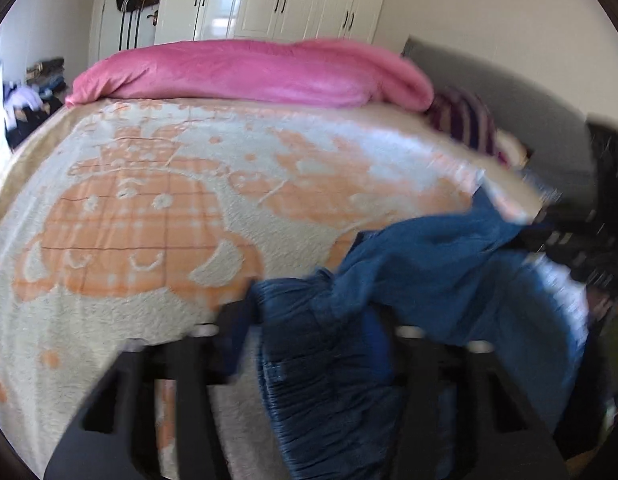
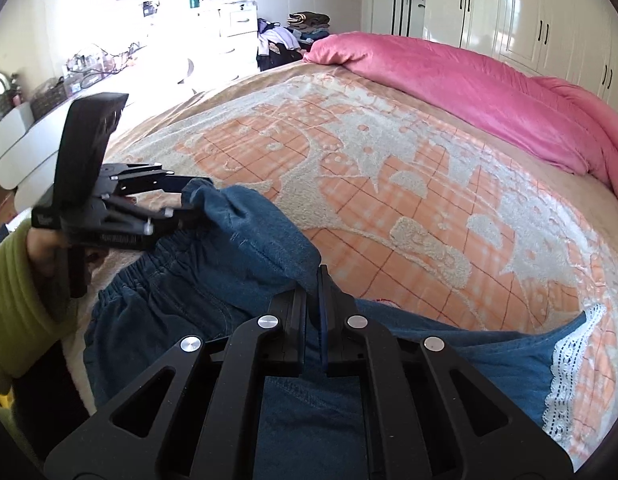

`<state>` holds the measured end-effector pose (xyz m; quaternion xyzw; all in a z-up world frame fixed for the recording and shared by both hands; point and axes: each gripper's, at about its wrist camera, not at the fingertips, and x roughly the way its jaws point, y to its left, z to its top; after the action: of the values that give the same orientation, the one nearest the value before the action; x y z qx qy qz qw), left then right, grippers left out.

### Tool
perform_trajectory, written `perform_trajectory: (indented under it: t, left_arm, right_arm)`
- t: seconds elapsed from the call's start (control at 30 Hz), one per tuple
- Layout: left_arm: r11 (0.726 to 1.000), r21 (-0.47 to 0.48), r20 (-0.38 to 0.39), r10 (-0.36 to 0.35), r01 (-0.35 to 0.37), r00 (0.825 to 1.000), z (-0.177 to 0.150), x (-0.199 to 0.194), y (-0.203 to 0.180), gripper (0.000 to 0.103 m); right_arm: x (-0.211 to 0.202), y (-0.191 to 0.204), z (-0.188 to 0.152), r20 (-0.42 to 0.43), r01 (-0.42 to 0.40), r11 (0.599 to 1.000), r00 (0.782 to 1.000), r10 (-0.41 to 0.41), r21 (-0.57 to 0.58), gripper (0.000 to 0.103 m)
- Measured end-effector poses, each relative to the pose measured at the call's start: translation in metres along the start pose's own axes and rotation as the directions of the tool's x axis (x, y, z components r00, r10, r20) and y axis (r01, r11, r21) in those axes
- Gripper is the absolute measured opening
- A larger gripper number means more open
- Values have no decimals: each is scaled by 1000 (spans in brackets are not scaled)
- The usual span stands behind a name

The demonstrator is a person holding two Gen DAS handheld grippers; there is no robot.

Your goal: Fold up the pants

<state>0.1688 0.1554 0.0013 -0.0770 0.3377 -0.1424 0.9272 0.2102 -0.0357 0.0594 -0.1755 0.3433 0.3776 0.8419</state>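
Blue denim pants (image 2: 213, 304) with an elastic waistband and white lace hem (image 2: 569, 364) lie on the bed's orange and white blanket (image 2: 389, 184). My right gripper (image 2: 315, 284) is shut on a fold of the denim near the front edge. My left gripper (image 2: 193, 200) is shut on the same raised fold of fabric, at the left in the right wrist view. In the blurred left wrist view the pants (image 1: 389, 280) drape over my left gripper (image 1: 309, 320), with the right gripper (image 1: 549, 224) at the far right.
A pink duvet (image 2: 489, 92) lies rolled along the far side of the bed. White wardrobes (image 2: 529, 20) stand behind it. A dresser with clutter (image 2: 89, 68) and a clothes pile (image 2: 309, 24) lie to the left. A striped pillow (image 1: 465, 120) sits near the grey headboard.
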Motion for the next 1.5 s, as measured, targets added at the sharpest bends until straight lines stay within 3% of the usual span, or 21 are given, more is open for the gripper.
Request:
perform_trajectory:
  t: [0.17, 0.3, 0.63, 0.73, 0.93, 1.33, 1.5]
  left_arm:
    - [999, -32, 60, -42, 44, 997, -3, -31, -5, 36]
    - [1000, 1, 65, -16, 16, 998, -9, -50, -24, 36]
    - [998, -66, 79, 16, -11, 997, -83, -114, -49, 37]
    - [995, -102, 39, 5, -1, 999, -95, -119, -48, 37]
    - [995, -71, -70, 62, -67, 996, -111, -109, -55, 38]
    - [989, -52, -123, 131, -138, 984, -122, -135, -61, 42]
    - [984, -44, -82, 167, -171, 983, -116, -162, -70, 41]
  right_arm:
    - [-16, 5, -13, 19, -20, 999, 1000, 19, 26, 1]
    - [-36, 19, -29, 34, -41, 999, 999, 40, 18, 1]
    - [-71, 80, -91, 15, -152, 988, 988, 152, -11, 1]
    - [-73, 97, -105, 0, -144, 989, 990, 144, -43, 1]
    - [-60, 106, -126, -53, -125, 992, 991, 123, -34, 1]
    - [-53, 112, -132, -73, -96, 995, 993, 93, -38, 4]
    - [-50, 114, -137, -84, -74, 996, 994, 70, -46, 5]
